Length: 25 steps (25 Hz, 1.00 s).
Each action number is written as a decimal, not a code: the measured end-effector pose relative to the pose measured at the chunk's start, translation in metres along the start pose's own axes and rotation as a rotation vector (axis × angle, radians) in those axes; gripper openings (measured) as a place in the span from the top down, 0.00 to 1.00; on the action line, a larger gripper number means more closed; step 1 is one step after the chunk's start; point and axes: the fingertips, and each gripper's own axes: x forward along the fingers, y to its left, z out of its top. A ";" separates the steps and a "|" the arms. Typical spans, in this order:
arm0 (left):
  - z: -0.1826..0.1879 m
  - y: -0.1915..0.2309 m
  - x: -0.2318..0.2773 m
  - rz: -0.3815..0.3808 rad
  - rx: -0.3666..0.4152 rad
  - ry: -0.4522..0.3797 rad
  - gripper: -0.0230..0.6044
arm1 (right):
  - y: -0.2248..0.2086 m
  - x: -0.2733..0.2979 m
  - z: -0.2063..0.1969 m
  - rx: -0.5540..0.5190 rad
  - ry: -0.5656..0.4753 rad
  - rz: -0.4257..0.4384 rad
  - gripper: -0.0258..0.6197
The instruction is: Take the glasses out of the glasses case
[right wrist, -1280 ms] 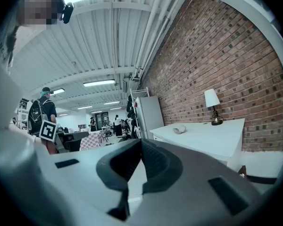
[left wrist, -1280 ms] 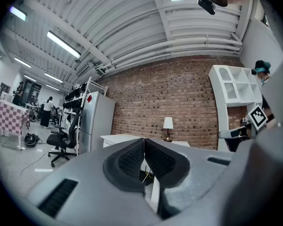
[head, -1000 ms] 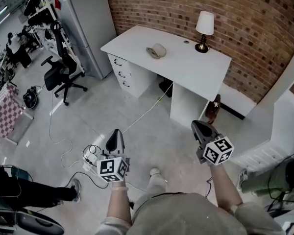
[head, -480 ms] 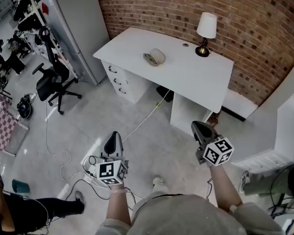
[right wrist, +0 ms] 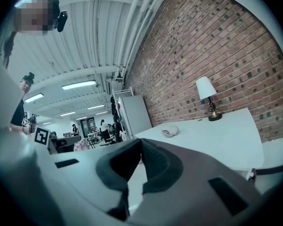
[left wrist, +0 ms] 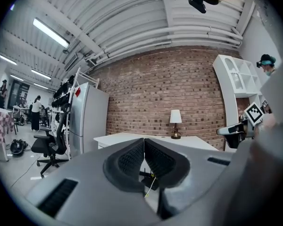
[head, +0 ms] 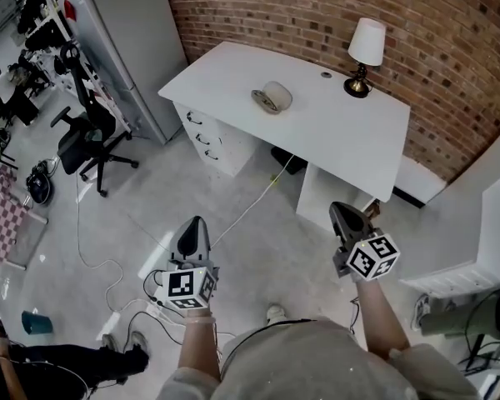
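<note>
A beige glasses case (head: pixel 272 97) lies on the white desk (head: pixel 317 123) against the brick wall; it also shows small in the right gripper view as the case (right wrist: pixel 170 131). Both grippers hang over the floor, well short of the desk. My left gripper (head: pixel 192 228) is shut with nothing between its jaws, tips meeting in the left gripper view (left wrist: pixel 144 140). My right gripper (head: pixel 342 214) is shut and empty too (right wrist: pixel 141 141). No glasses are visible.
A table lamp (head: pixel 365 55) stands at the desk's far right corner. Drawers (head: pixel 208 136) sit under the desk's left end. A grey cabinet (head: pixel 125 44) and an office chair (head: pixel 79 136) stand to the left. Cables (head: pixel 121 290) trail across the floor.
The view has shifted toward the desk, which now sits slightly lower and closer. Both grippers stay shut and hold about the same place in the frame.
</note>
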 end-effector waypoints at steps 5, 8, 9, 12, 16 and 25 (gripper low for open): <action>-0.006 0.008 0.008 -0.003 -0.003 0.018 0.95 | -0.003 0.010 0.000 0.003 0.008 -0.011 0.95; -0.011 0.011 0.015 -0.008 -0.008 0.025 0.95 | -0.011 0.014 -0.002 0.011 0.008 -0.023 0.95; -0.013 0.012 0.018 -0.010 -0.011 0.026 0.95 | -0.014 0.016 -0.002 0.011 0.009 -0.026 0.95; -0.017 0.016 0.029 -0.011 -0.017 0.028 0.95 | -0.025 0.027 -0.002 0.009 0.012 -0.034 0.95; -0.017 0.030 0.051 0.007 -0.014 0.034 0.95 | -0.041 0.056 0.005 0.009 0.005 -0.031 0.95; -0.007 0.052 0.136 0.027 -0.030 0.019 0.95 | -0.077 0.141 0.022 -0.005 0.034 0.023 0.95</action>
